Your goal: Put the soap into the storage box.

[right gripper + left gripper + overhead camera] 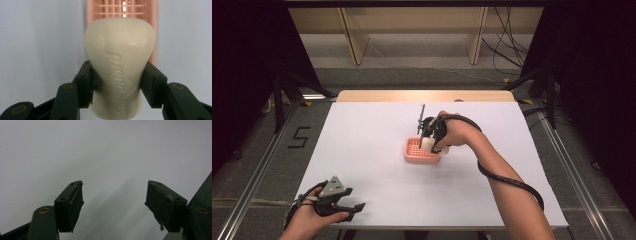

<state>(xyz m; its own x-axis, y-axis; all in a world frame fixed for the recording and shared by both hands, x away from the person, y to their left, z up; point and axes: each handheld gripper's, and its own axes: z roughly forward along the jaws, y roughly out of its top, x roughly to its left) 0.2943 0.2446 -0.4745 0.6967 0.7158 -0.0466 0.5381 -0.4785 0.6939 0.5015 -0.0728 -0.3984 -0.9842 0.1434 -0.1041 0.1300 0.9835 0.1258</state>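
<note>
Soap: cream bar of soap (119,65) in the right gripper (117,82), over the pink soap dish (422,152) mid-table.
Close view: the right gripper view shows embossed lettering, unreadable from above.
Axis: the bar's long axis runs along the jaws, pointing at the dish.
Right gripper: clamped on the bar's sides.
Left gripper (354,207): near left corner, jaws wide apart over the bare white table (105,150), holding nothing.

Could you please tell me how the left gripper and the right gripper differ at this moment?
The left gripper has its jaws wide apart with nothing between them; the right gripper is clamped on a cream soap bar. The left rests near the table's front edge; the right is at the pink slotted tray. Both have black jaws.
</note>
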